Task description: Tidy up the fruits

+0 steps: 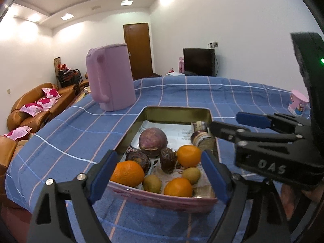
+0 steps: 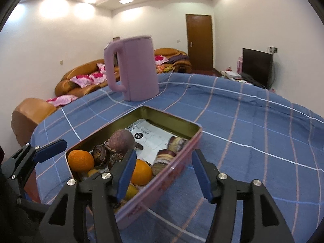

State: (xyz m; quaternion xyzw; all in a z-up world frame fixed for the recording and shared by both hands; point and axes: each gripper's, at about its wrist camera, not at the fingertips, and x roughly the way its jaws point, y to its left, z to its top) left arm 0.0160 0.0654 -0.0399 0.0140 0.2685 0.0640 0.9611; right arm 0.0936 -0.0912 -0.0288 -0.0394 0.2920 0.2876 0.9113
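A pink tin box [image 1: 174, 109] with a gold inside sits on the blue checked cloth. It holds oranges [image 1: 127, 173], small green fruits [image 1: 152, 183], dark brown-purple fruits [image 1: 153, 139] and striped pieces [image 1: 202, 139] on paper. My left gripper [image 1: 157, 179] is open and empty, its fingers either side of the box's near end. My right gripper [image 2: 164, 174] is open and empty, straddling the box's near right wall [image 2: 162, 184]. It also shows in the left wrist view [image 1: 232, 122], over the box's right rim. Oranges [image 2: 81, 160] show in the right wrist view.
A pink kettle [image 1: 110, 77] stands on the cloth beyond the box, also seen in the right wrist view [image 2: 134, 66]. A pink paper cup [image 1: 297, 102] stands at the far right. Sofas [image 1: 38, 105] lie past the table's left edge.
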